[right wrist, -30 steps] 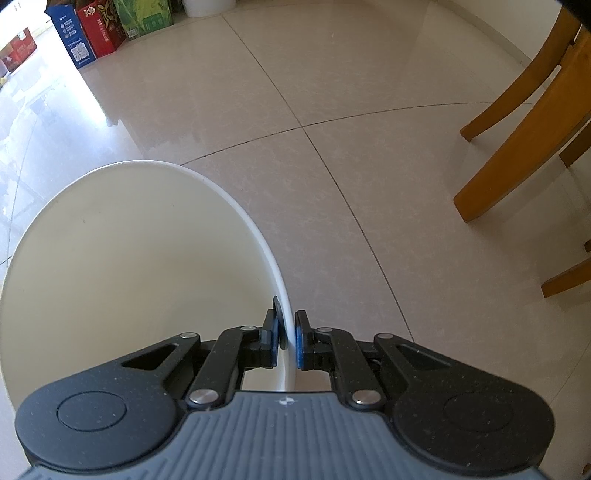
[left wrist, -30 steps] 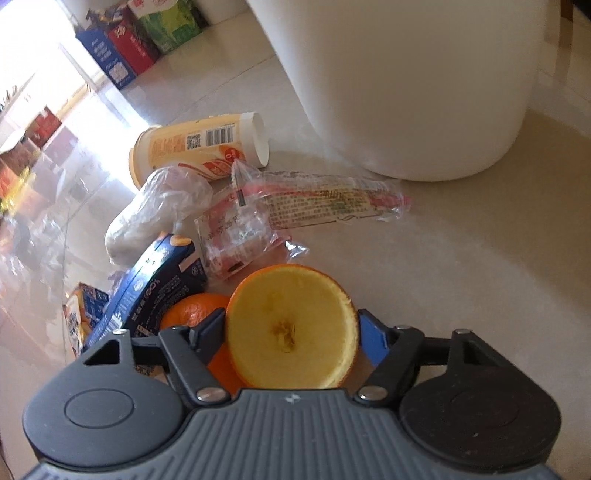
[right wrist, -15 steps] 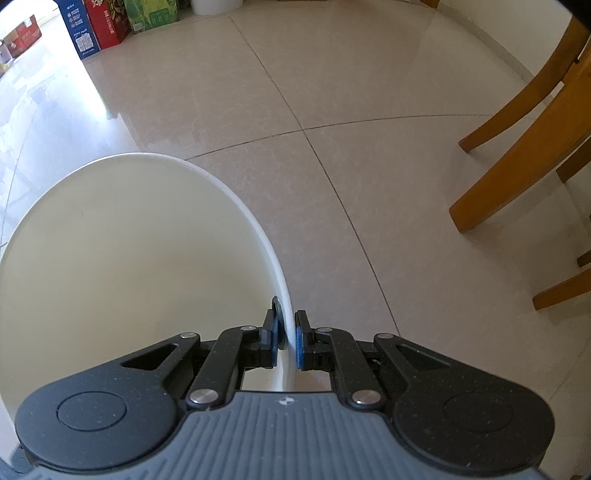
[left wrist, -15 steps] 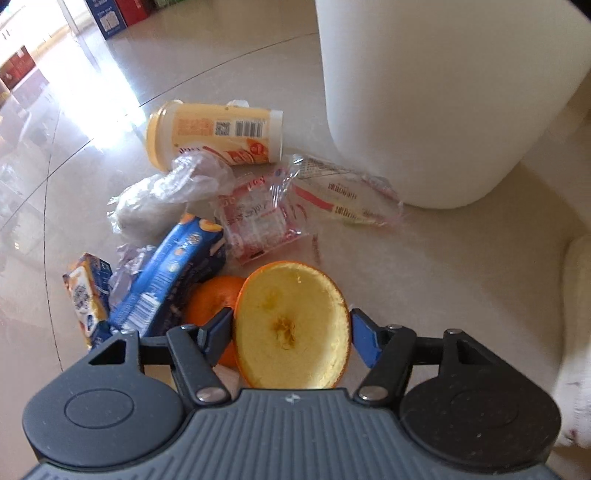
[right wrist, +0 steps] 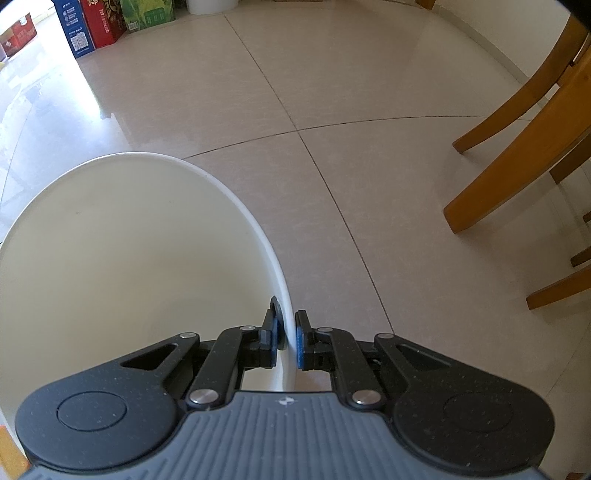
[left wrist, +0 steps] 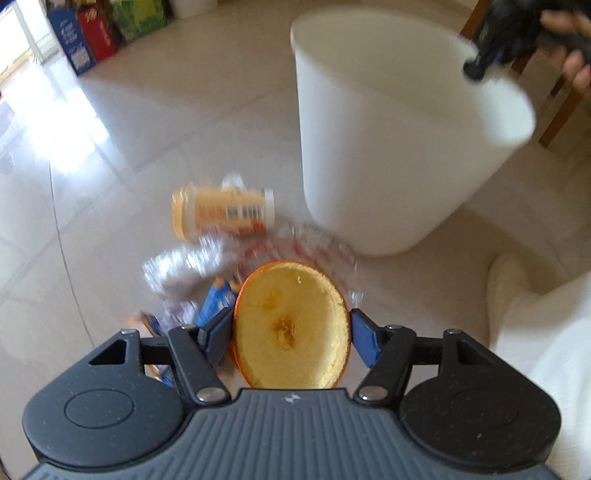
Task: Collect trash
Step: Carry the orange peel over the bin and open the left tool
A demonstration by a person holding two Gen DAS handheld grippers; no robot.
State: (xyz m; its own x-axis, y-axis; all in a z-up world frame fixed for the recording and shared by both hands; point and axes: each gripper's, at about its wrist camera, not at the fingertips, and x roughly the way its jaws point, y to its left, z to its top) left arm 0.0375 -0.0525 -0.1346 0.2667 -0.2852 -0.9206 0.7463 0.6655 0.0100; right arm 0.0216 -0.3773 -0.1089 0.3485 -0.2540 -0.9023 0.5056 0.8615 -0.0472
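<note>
Below, the left gripper (left wrist: 291, 332) points steeply down at the tiled floor (left wrist: 110, 155), its blue pads pressed on either side of a hollow orange peel half (left wrist: 291, 328) whose pale inner face looks up at the lens. Behind the peel lies a blurred heap of litter: a yellow cup (left wrist: 221, 216) on its side with a barcode label, crumpled clear wrappers (left wrist: 184, 264) and blue cartons (left wrist: 216, 301); no lettering can be read. Right of the heap stands the white bin (left wrist: 388, 147), tilted. At its far rim a hand (left wrist: 570, 48) holds the right gripper (right wrist: 290, 343), angled downward with its jaws closed on the bin wall, one pad inside and one outside. Printed boxes (right wrist: 96, 26) in blue, red and green stand by the far wall, their writing too small to read. Wooden chair legs (right wrist: 517, 147) stand at far right.
</note>
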